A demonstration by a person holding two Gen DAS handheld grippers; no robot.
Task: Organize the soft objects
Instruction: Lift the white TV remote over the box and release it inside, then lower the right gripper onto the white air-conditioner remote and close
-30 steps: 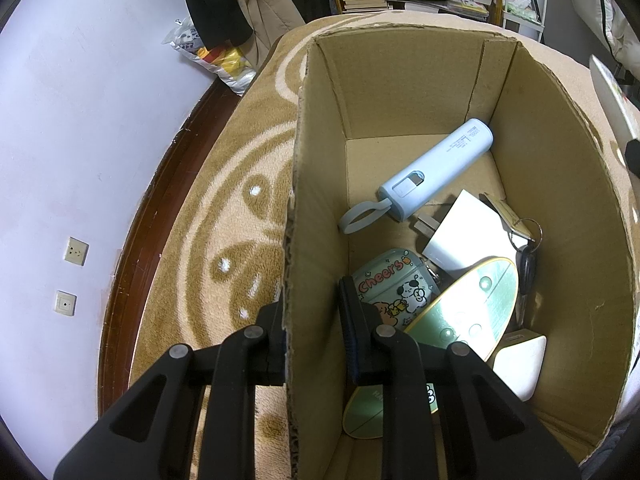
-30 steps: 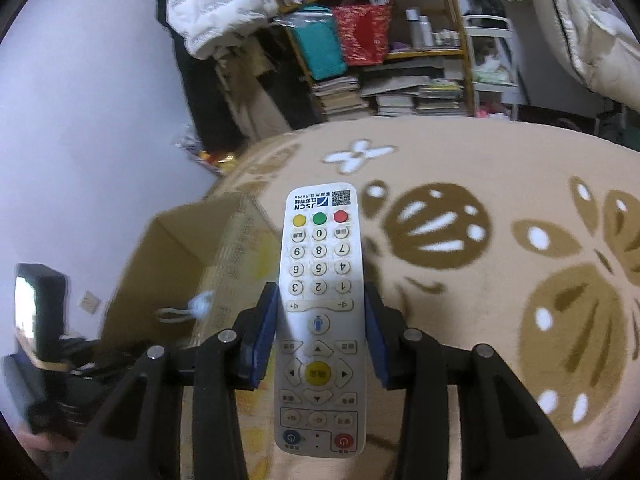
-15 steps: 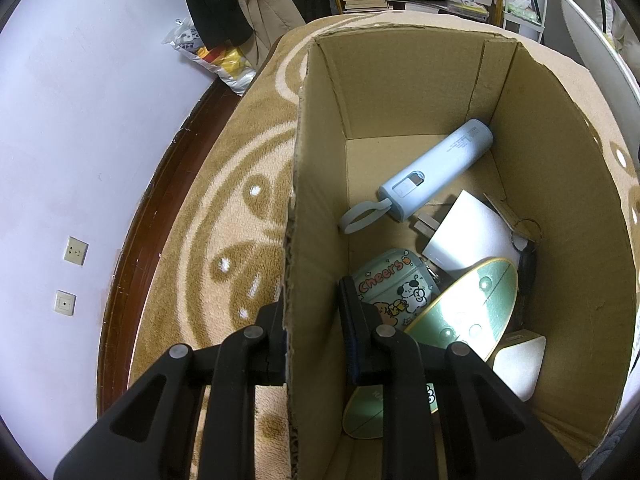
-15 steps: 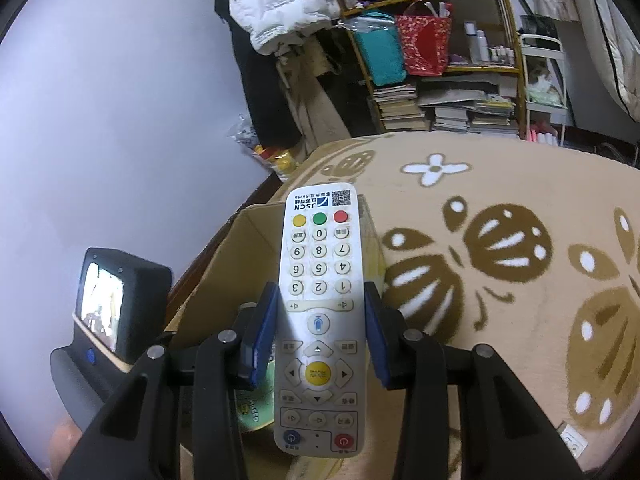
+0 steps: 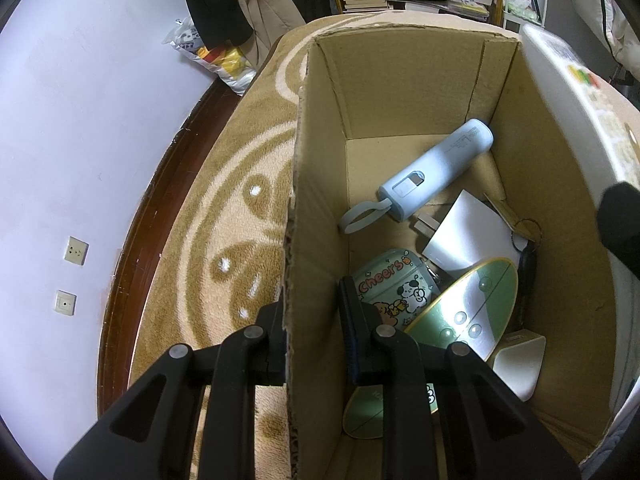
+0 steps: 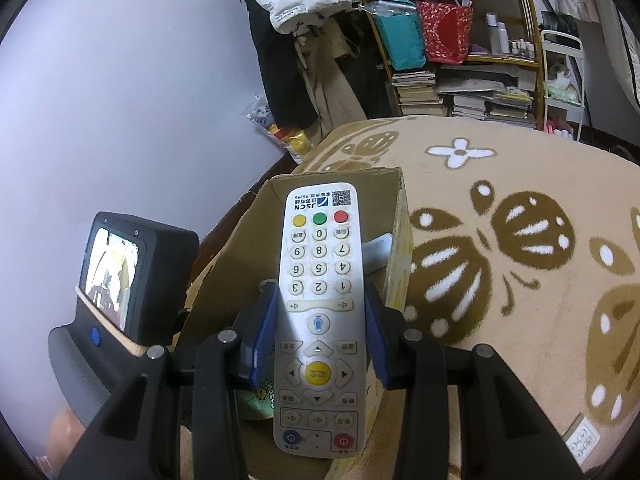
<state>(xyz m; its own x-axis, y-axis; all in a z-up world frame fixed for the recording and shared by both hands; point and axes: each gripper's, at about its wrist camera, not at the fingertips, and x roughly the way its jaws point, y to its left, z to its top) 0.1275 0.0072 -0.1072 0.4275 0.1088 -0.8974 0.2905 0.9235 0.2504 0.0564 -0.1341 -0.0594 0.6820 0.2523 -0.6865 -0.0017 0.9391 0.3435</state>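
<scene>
My left gripper (image 5: pixel 312 338) is shut on the left wall of an open cardboard box (image 5: pixel 316 208), one finger outside and one inside. The box holds a light blue cylinder with a loop (image 5: pixel 434 170), a "Cheers" cartoon pouch (image 5: pixel 394 290), a green oval item (image 5: pixel 466 312), a white card (image 5: pixel 466 234) and keys (image 5: pixel 526 240). My right gripper (image 6: pixel 320 332) is shut on a white remote control (image 6: pixel 320 308), held above the box (image 6: pixel 394 240). The remote's end (image 5: pixel 576 120) shows over the box's right wall in the left wrist view.
The box stands on a tan patterned carpet (image 6: pixel 520 240). A purple wall (image 5: pixel 80 120) and dark wood edge lie to the left. Bookshelves (image 6: pixel 460 60), hanging clothes and bags stand behind. The left gripper's camera unit (image 6: pixel 120 280) shows at the left of the right wrist view.
My right gripper has carried the remote left and closer, over the box; the remote now shows at the box's right wall. The left gripper has stayed clamped on the box wall.
</scene>
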